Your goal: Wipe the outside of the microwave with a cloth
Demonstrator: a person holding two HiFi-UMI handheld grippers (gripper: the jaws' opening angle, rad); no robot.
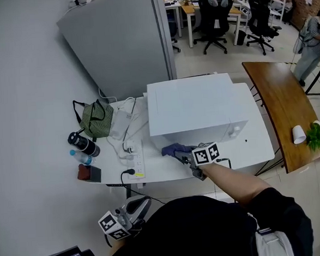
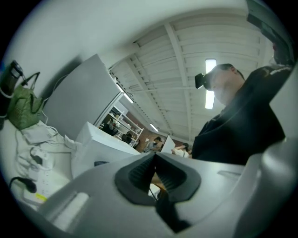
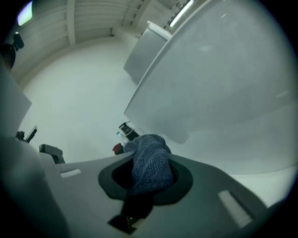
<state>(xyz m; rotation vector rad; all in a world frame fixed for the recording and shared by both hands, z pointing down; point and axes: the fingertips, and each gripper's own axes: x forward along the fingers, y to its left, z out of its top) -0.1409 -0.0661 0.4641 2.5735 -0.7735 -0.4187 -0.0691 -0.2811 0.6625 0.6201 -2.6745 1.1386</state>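
Nearest to us, at the bottom left of the head view, the left gripper (image 1: 137, 207) hangs beside the body below the table edge; its own view shows the left gripper (image 2: 154, 161) with jaws pressed together and nothing between them. Further up, at the frame's centre, the right gripper (image 1: 183, 157) reaches over the white table (image 1: 168, 172), and its jaws are clamped on a blue knitted cloth (image 1: 174, 150). In the right gripper view the cloth (image 3: 150, 163) bulges out from between the dark pads (image 3: 182, 179), just beside a lower corner of the microwave (image 3: 223, 83). From the head view the cloth sits at the lower left front corner of the white microwave (image 1: 197, 108); we cannot tell whether it touches the casing. Left of the microwave lie a white power strip (image 1: 136, 160), a black bottle (image 1: 83, 144) and a green bag (image 1: 97, 119). At the right stands a wooden table (image 1: 278, 100) with a white cup (image 1: 298, 134), and office chairs (image 1: 215, 17) fill the top edge
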